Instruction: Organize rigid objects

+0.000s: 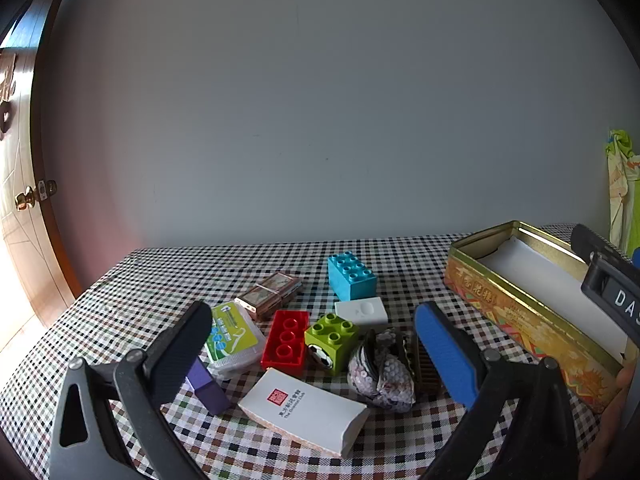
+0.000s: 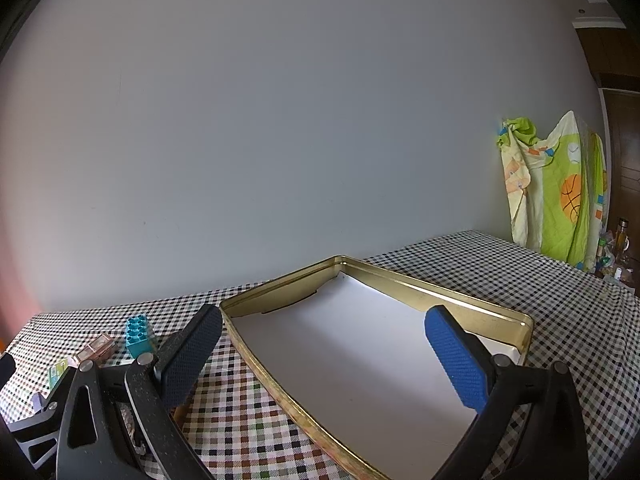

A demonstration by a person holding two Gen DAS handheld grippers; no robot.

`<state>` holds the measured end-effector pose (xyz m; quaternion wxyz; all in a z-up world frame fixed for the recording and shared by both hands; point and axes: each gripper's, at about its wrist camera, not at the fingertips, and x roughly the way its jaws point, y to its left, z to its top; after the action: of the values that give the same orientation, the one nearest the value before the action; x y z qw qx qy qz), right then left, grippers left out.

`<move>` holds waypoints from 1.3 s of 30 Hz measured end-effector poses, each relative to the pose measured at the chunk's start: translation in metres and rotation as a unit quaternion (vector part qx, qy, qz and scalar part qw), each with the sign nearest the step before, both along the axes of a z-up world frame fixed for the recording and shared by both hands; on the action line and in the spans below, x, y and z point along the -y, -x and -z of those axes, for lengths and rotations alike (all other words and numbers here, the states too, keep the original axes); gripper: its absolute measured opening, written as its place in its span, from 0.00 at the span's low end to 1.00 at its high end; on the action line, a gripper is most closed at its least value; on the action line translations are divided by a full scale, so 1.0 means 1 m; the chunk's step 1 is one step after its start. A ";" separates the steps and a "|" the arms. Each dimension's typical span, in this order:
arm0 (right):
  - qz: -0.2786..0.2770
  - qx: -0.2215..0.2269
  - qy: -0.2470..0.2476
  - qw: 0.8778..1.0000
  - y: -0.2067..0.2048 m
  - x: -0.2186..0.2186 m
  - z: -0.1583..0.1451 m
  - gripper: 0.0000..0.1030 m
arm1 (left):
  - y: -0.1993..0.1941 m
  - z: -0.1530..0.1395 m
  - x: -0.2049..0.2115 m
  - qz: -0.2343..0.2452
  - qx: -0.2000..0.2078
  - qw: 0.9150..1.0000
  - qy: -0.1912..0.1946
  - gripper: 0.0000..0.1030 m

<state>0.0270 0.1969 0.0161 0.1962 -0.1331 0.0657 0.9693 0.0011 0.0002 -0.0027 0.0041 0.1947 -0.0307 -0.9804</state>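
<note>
A cluster of small items lies on the checked tablecloth in the left wrist view: a teal brick [image 1: 352,275], a red brick [image 1: 286,339], a green brick [image 1: 332,336], a white card box [image 1: 304,410], a purple block [image 1: 206,386], a floss case [image 1: 232,334] and a sequinned purse [image 1: 380,376]. My left gripper [image 1: 316,354] hovers open just above and in front of them, touching none. The gold tin [image 1: 532,312], lined white, stands to their right. My right gripper [image 2: 324,356] is open over the gold tin [image 2: 256,354], with nothing between its fingers.
A small pink-framed box [image 1: 270,292] and a white flat piece [image 1: 362,311] lie behind the bricks. A wall runs along the table's far edge. A wooden door [image 1: 24,208] is at the left, and a hanging green cloth [image 2: 556,192] at the far right.
</note>
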 end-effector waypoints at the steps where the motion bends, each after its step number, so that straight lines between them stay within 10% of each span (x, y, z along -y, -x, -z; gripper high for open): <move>1: 0.000 0.000 -0.001 1.000 0.001 0.000 0.000 1.00 | 0.000 0.000 0.000 0.000 0.000 1.000 -0.001 1.00; 39: -0.004 -0.011 -0.004 1.000 -0.003 0.004 -0.002 1.00 | -0.001 -0.003 0.005 -0.001 0.000 1.000 -0.006 1.00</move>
<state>0.0300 0.1926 0.0182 0.1921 -0.1221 0.0634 0.9717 0.0019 -0.0047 0.0000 0.0038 0.1949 -0.0249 -0.9805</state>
